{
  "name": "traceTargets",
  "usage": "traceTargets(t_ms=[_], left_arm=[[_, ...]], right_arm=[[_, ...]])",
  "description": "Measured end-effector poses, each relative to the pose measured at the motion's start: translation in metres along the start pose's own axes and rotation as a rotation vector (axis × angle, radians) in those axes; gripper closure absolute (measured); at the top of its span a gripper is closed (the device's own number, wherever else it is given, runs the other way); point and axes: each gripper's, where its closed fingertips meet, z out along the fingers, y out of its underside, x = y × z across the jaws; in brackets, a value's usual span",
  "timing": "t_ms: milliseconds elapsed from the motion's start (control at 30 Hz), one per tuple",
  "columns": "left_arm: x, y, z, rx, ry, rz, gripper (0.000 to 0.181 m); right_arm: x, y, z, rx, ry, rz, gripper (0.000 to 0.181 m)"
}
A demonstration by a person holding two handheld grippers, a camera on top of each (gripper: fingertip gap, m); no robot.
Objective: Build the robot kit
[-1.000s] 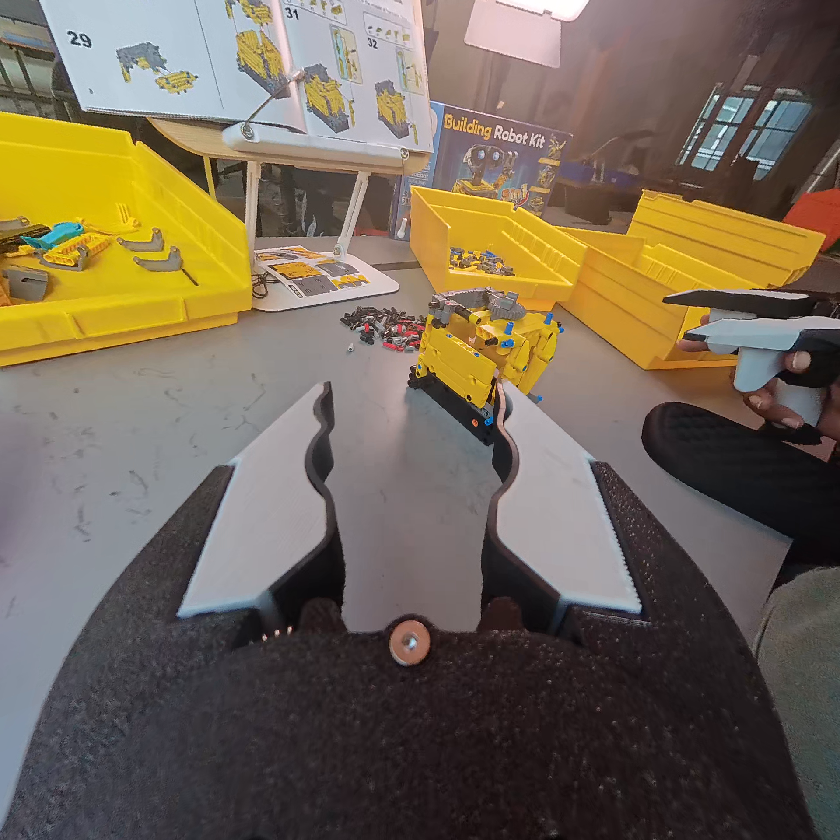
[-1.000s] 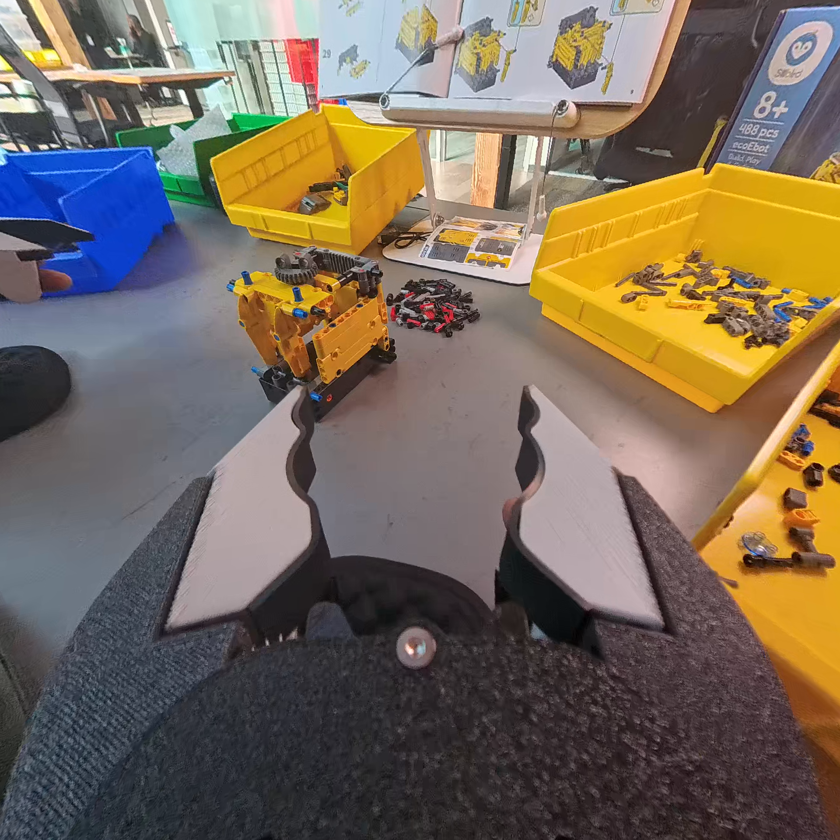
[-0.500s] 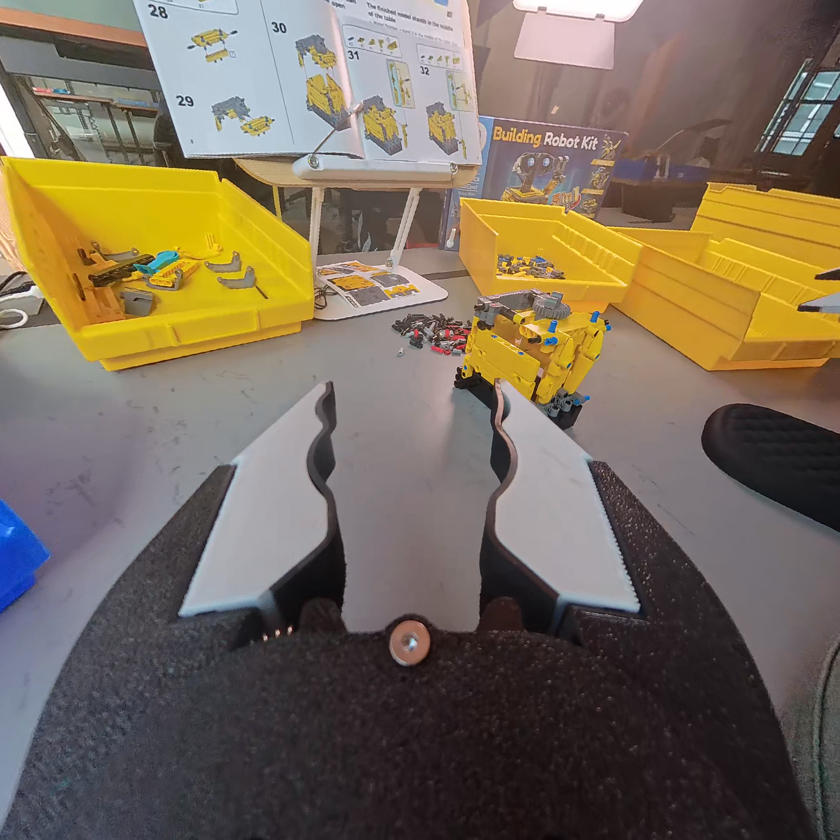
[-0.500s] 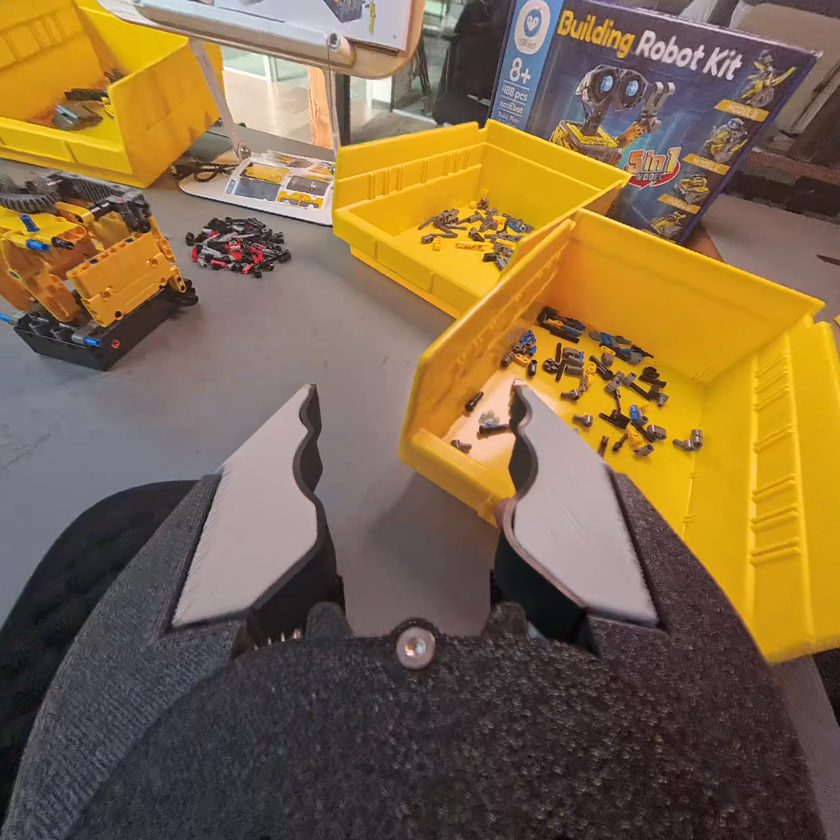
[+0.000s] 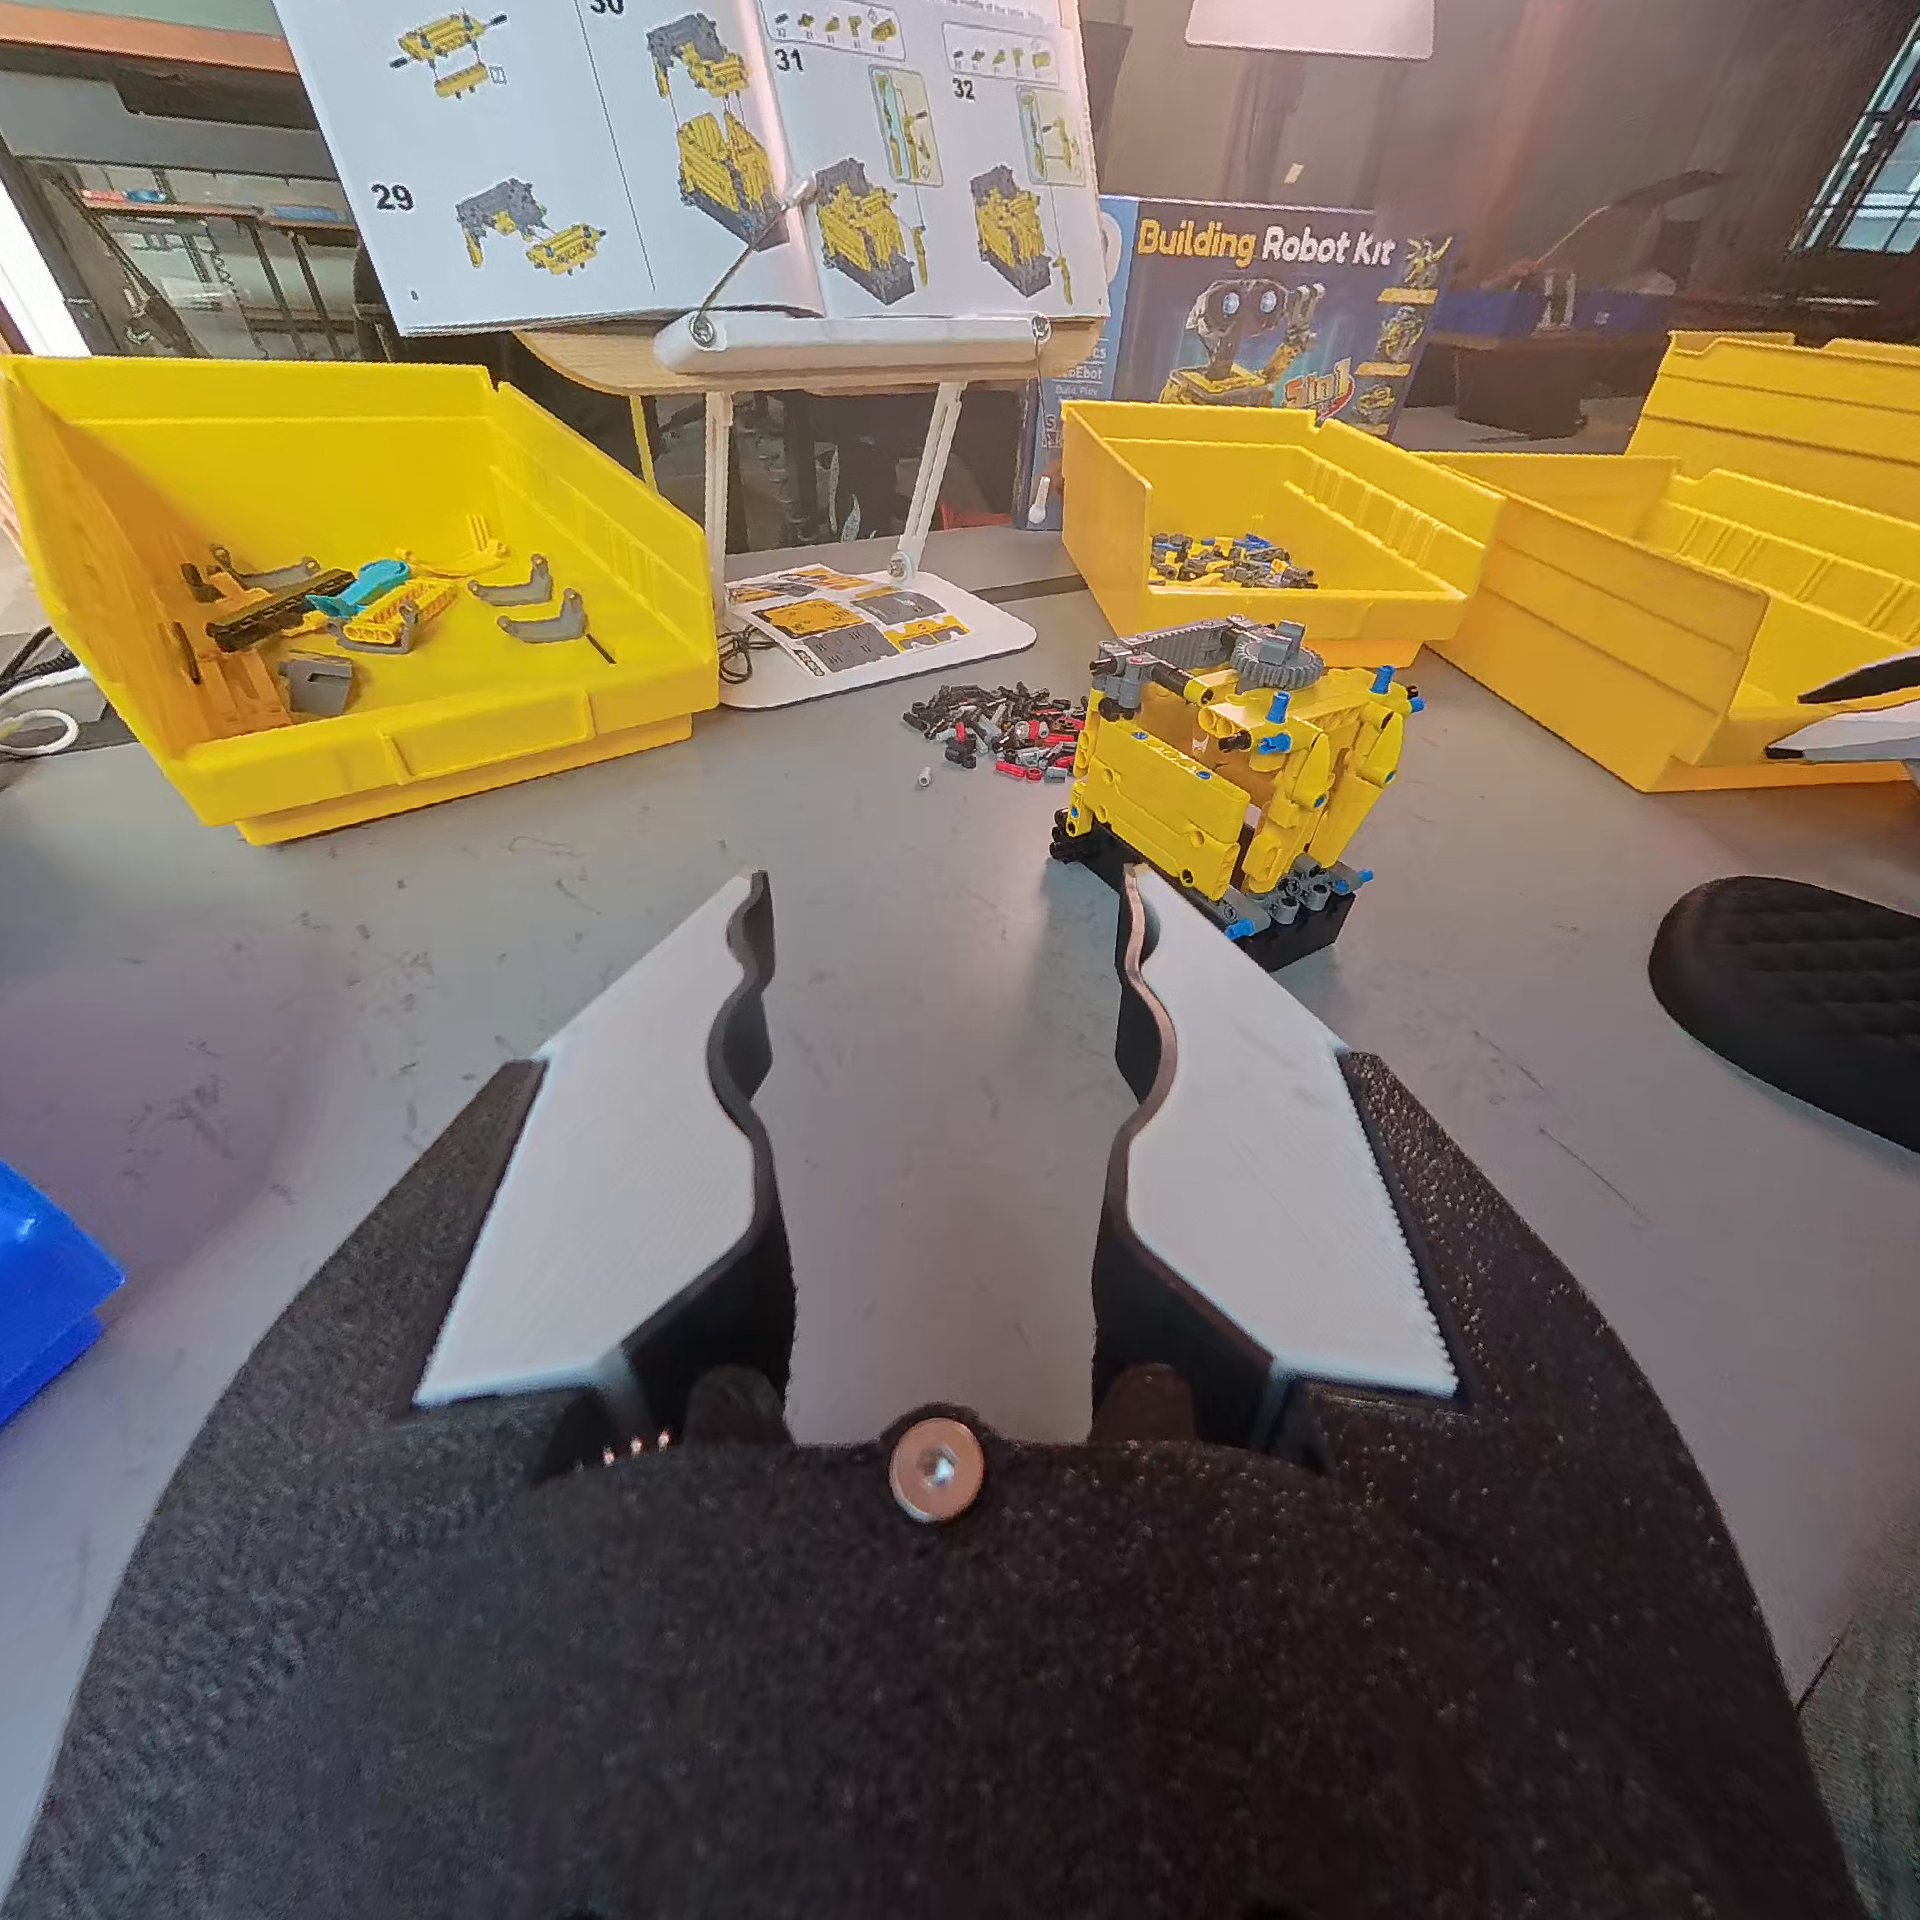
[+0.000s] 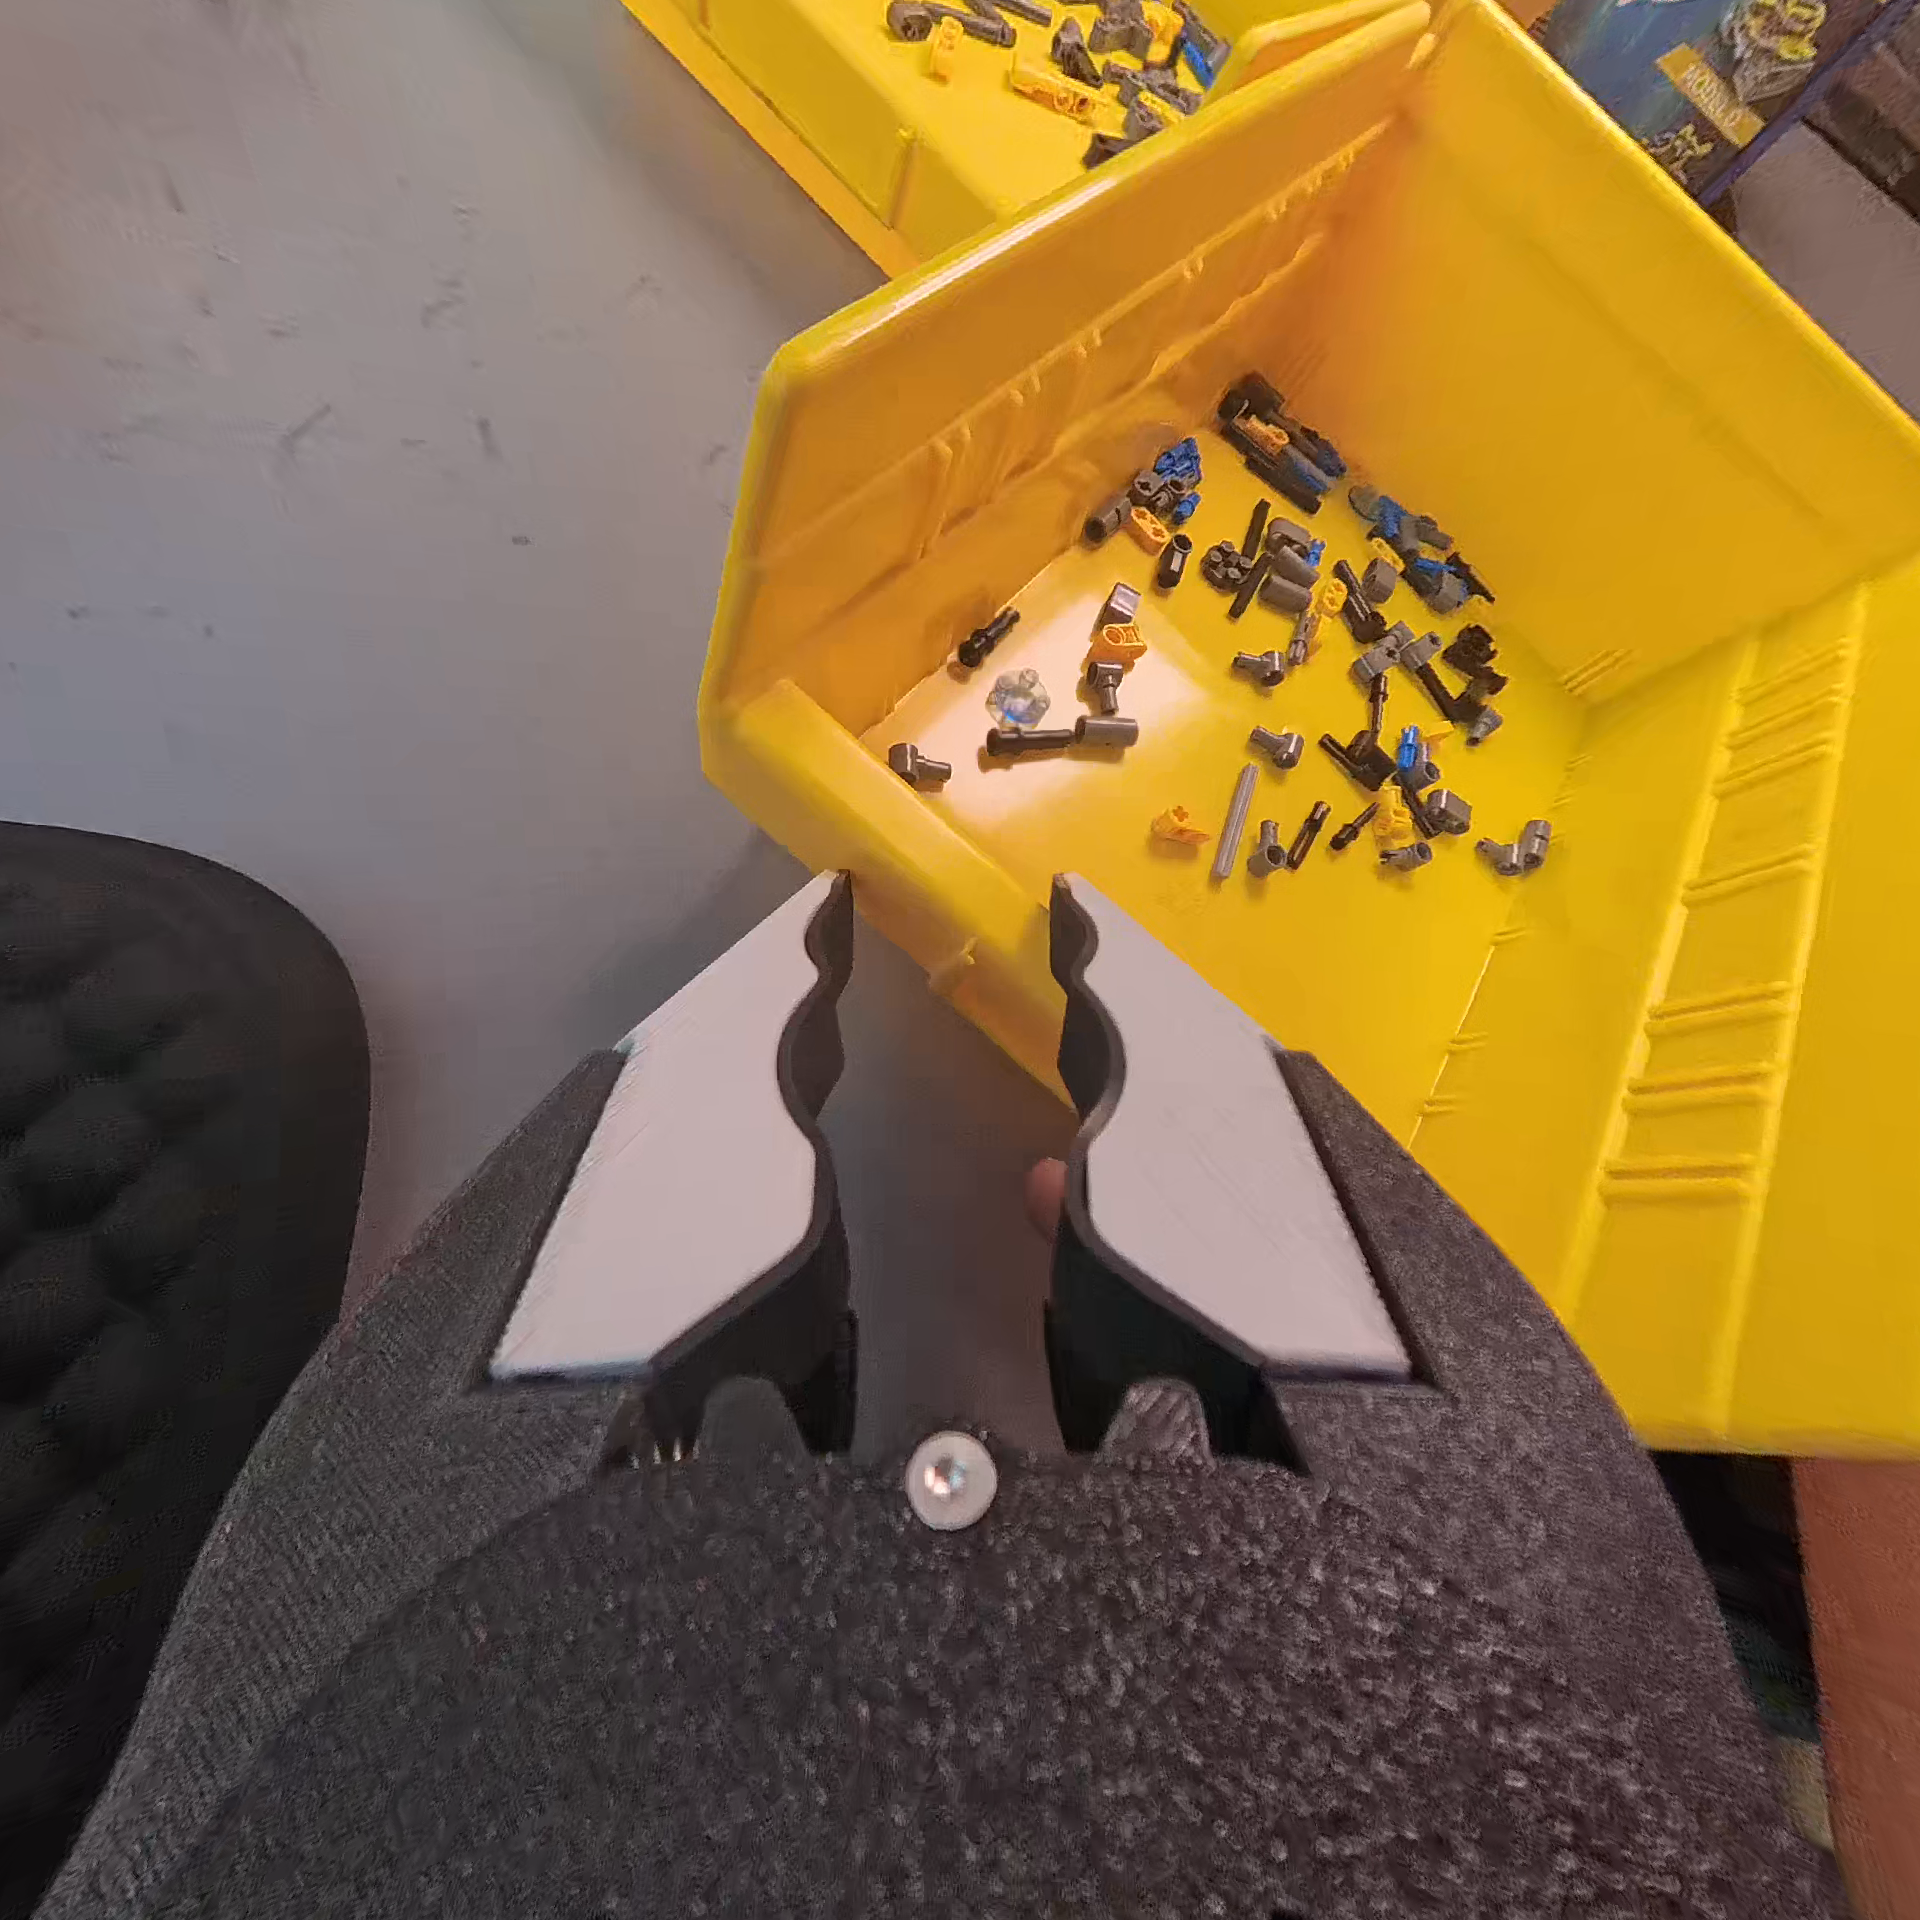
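My left gripper (image 5: 945, 894) is open and empty, low over the grey table (image 5: 416, 987). A partly built yellow brick model (image 5: 1236, 769) with grey gears on top stands just beyond its right fingertip, not touching it. My right gripper (image 6: 951, 883) is open with the jaws fairly close together, and empty. It looks down at the front lip of a yellow bin (image 6: 1039, 343), which shows between its tips. Several small black, grey, blue and orange parts (image 6: 1299, 623) lie in that bin. The right gripper also shows at the right edge of the left wrist view (image 5: 1860, 717).
A pile of small pins (image 5: 987, 722) lies left of the model. A yellow bin (image 5: 416, 727) with larger parts stands at the left, more yellow bins (image 5: 1268, 613) at the back right. An instruction booklet on a stand (image 5: 707, 156) and the kit box (image 5: 1278, 301) are behind. A black pad (image 5: 1808, 987) lies at the right. About 50 centimeters separates my left fingertips from my right.
The right gripper has swung right, away from the model, and tipped down over the bin of small parts; its jaws have narrowed. The left gripper has drawn back a little from the model.
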Motion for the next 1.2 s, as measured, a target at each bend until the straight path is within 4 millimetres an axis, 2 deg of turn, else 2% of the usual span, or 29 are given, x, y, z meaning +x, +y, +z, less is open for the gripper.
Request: traceTargets(t_ms=[167, 300, 400, 533, 600, 767, 833, 867, 1200], left_arm=[[0.002, 0.001, 0.001, -0.010, -0.003, 0.023, 0.117], [0.002, -0.003, -0.002, 0.012, -0.004, 0.019, 0.120], [0.002, -0.005, -0.001, 0.013, 0.019, -0.002, 0.120], [0.006, -0.011, 0.001, 0.017, 0.048, 0.005, 0.121], [0.006, -0.012, 0.002, 0.015, 0.046, 0.025, 0.121], [0.007, -0.013, 0.000, 0.032, 0.047, 0.019, 0.121], [0.004, -0.010, -0.001, 0.028, 0.041, 0.010, 0.121], [0.003, -0.008, -0.001, 0.024, 0.039, 0.003, 0.121], [0.004, -0.009, -0.001, 0.018, 0.056, -0.014, 0.123]], right_arm=[[-0.012, -0.021, 0.021, 0.018, -0.019, -0.053, 0.148], [-0.015, -0.026, 0.027, 0.005, -0.041, -0.054, 0.149], [-0.013, -0.029, 0.022, 0.004, -0.045, -0.054, 0.151], [-0.015, -0.061, 0.001, 0.113, -0.074, -0.040, 0.151], [-0.016, -0.066, 0.000, 0.104, -0.073, -0.074, 0.150], [-0.034, -0.047, 0.022, -0.016, -0.105, -0.146, 0.136], [-0.032, -0.032, 0.033, -0.082, -0.071, -0.175, 0.136], [-0.027, -0.030, 0.036, -0.081, -0.032, -0.187, 0.142], [-0.014, -0.011, 0.017, -0.165, -0.069, -0.181, 0.146]])
